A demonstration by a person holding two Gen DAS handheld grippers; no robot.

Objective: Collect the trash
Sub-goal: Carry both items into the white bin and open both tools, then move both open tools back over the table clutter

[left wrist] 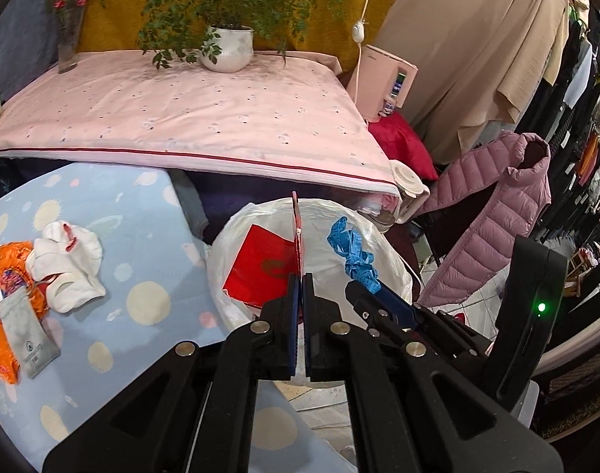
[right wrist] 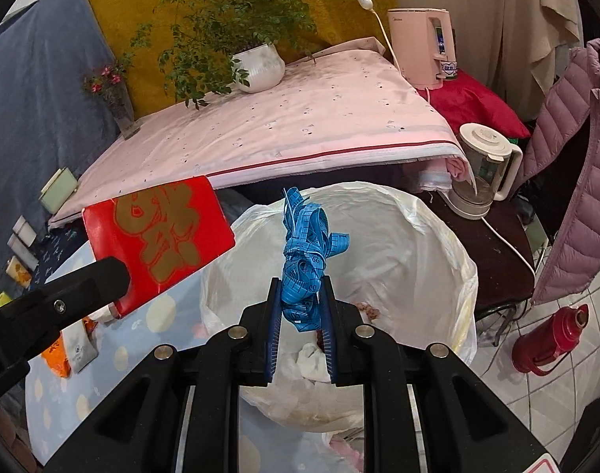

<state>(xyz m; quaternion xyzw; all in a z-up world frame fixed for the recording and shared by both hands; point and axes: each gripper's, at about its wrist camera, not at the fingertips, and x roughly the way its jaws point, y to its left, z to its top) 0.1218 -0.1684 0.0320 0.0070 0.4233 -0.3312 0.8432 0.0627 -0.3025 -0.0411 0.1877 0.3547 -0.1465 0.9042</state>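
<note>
— What does your left camera see?
— My left gripper (left wrist: 299, 278) pinches a red envelope (left wrist: 297, 224) edge-on over the white trash bag (left wrist: 236, 236). A spotted blue cloth (left wrist: 142, 244) lies left, a pink-covered table (left wrist: 205, 118) behind.

— And the right?
— My right gripper (right wrist: 300, 287) is clamped on a bunched blue tape measure (right wrist: 305, 244), printed numerals too small to read, above the same bag. The envelope bears large gold characters.
</note>
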